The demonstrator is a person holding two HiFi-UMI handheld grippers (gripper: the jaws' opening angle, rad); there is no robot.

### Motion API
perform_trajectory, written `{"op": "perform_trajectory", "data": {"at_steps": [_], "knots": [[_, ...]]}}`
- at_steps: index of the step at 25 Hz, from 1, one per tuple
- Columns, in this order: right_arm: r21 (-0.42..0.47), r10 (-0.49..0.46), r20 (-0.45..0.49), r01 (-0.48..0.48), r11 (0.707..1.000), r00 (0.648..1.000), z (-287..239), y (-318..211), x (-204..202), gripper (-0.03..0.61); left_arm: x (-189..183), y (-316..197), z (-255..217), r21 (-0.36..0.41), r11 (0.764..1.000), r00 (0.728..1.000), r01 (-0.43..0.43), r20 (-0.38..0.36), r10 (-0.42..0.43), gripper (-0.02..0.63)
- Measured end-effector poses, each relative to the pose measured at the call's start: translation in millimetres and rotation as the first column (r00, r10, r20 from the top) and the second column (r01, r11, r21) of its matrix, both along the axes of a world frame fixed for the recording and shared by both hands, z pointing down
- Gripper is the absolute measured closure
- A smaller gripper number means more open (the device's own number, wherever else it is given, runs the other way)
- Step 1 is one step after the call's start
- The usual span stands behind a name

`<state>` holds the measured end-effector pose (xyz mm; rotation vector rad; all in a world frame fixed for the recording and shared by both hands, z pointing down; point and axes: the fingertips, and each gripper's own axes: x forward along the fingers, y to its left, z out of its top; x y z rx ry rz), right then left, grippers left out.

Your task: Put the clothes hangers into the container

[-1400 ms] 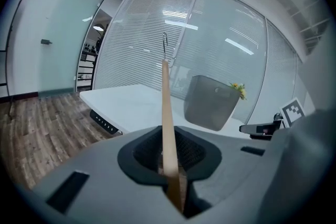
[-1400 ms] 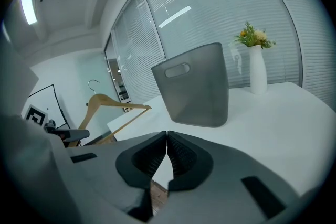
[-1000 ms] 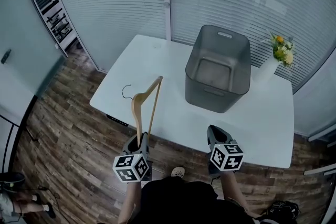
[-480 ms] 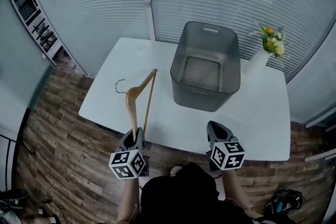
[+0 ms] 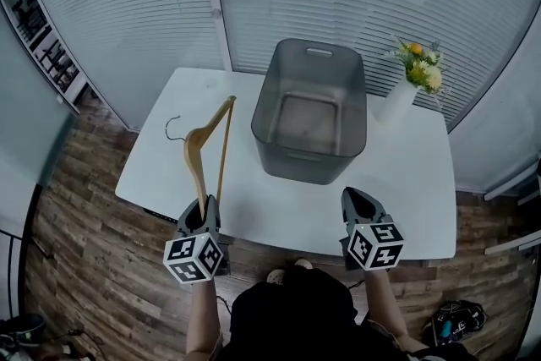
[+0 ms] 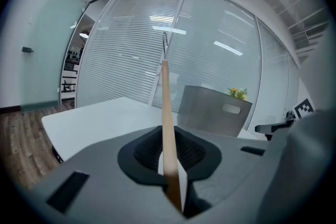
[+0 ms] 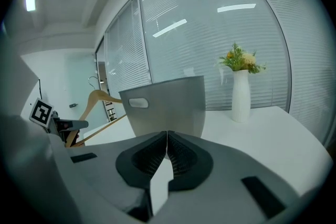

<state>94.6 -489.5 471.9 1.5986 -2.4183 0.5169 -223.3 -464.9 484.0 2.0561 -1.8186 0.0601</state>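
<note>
Two tools. The left tool (image 6: 168,139) is clamped on the lower end of the one wooden hanger (image 6: 165,92), which slants up over the near left part of the white bench (image 5: 406,173), left of the container. The right tool (image 7: 167,136) has its jaws pressed together on nothing. One grey container (image 5: 308,169) stands mid-bench, bare bottom showing. One white vase (image 5: 390,101) holds flowers (image 5: 418,68).
</note>
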Motion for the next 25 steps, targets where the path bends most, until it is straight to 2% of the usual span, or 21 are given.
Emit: {"op": "perform_trajectory", "data": {"at_steps": [11,21,25], "knots": [[0.115,-0.008,-0.033,0.012,0.993,0.999,-55,-32,29,0.551,3,-29,-41,0.068,0.998,0.999,-0.008,0.049,0.004,0.561],[0.216,-0.02,-0.057,0.032,0.976,0.998,-99,-57,44,0.551,12,-48,-91,0.129,0.989,0.993,-0.079,0.097,0.067,0.561],[0.233,-0.027,-0.06,0.04,0.972,0.998,-107,-62,46,0.551,22,-54,-115,0.144,0.981,0.983,-0.133,0.142,0.113,0.561]]}}
